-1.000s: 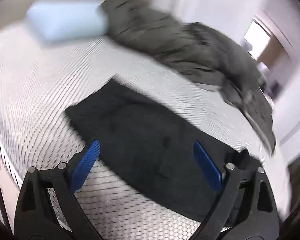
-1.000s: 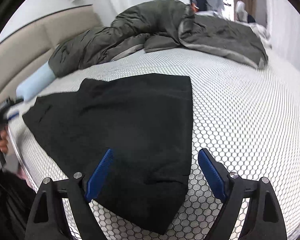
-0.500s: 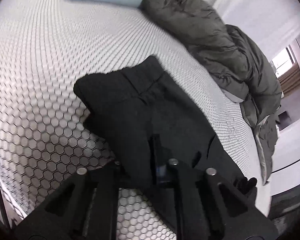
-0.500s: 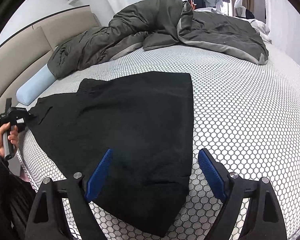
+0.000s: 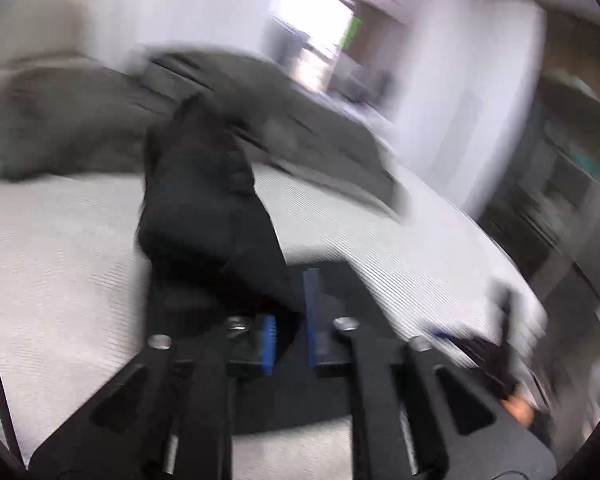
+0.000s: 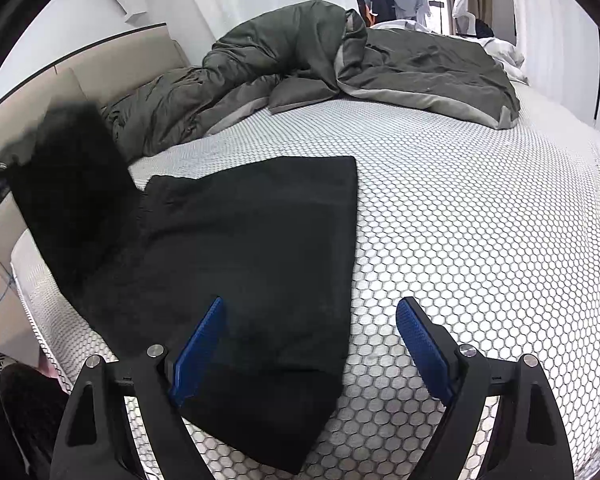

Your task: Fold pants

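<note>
Black pants (image 6: 252, 248) lie flat on the honeycomb-patterned mattress (image 6: 480, 220). Their left end (image 6: 72, 184) is lifted off the bed and blurred with motion. In the left wrist view that raised cloth (image 5: 208, 208) rises from between the blue pads of my left gripper (image 5: 290, 304). Its jaws are opening and stand a little apart, with the cloth still between them. My right gripper (image 6: 310, 308) is open and low over the near end of the pants. Its left finger is above the cloth and its right finger above bare mattress.
A grey-green duvet (image 6: 340, 64) is heaped across the back of the bed against a beige headboard (image 6: 120, 64). The mattress to the right of the pants is bare. A hand (image 5: 518, 408) shows at the lower right of the blurred left wrist view.
My left gripper shut on the left end of the pants, then swung up and across with the cloth, and its jaws have parted again. The right gripper stayed still and open.
</note>
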`<action>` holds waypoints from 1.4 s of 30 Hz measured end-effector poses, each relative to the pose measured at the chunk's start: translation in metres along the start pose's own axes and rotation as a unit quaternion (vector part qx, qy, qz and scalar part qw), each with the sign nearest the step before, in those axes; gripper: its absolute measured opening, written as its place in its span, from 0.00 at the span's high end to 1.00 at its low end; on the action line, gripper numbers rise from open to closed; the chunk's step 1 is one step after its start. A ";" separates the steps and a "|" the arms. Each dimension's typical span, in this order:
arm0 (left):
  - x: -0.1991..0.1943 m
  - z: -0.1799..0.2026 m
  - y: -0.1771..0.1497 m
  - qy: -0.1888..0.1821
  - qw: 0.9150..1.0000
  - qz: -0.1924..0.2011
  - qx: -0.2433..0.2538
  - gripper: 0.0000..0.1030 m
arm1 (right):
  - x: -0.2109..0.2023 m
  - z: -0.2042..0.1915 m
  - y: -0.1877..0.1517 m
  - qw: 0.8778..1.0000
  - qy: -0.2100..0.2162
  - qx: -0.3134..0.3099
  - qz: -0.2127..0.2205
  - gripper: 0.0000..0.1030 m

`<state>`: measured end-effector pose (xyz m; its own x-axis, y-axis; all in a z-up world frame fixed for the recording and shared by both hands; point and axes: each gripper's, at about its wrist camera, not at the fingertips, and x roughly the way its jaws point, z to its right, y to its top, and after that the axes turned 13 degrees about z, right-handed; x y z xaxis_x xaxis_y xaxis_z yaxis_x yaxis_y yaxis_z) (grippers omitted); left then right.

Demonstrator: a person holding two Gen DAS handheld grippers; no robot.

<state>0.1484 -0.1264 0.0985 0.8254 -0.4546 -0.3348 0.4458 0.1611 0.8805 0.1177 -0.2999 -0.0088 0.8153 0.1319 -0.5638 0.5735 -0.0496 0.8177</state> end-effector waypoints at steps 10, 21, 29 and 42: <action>0.007 0.000 -0.048 -0.016 0.998 -0.027 0.060 0.22 | -0.011 0.023 -0.005 1.000 -0.023 0.009 -0.006 0.14; 0.020 -0.138 -0.083 0.166 0.984 -0.055 -0.035 0.25 | -0.014 0.019 -0.003 0.977 0.164 0.136 -0.007 0.29; 0.015 -0.137 -0.095 0.170 0.983 -0.066 -0.021 0.25 | 0.013 0.014 -0.007 0.974 0.167 0.148 -0.043 0.49; 0.032 -0.115 -0.095 0.173 0.982 -0.078 -0.004 0.25 | 0.032 -0.016 0.004 0.986 0.132 0.096 -0.038 0.91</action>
<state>0.1721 -0.0553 -0.0343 0.8142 -0.1494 -0.5610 0.5782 0.1203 0.8070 0.1451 -0.2795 -0.0216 0.7346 0.3941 -0.5523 0.6575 -0.2128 0.7228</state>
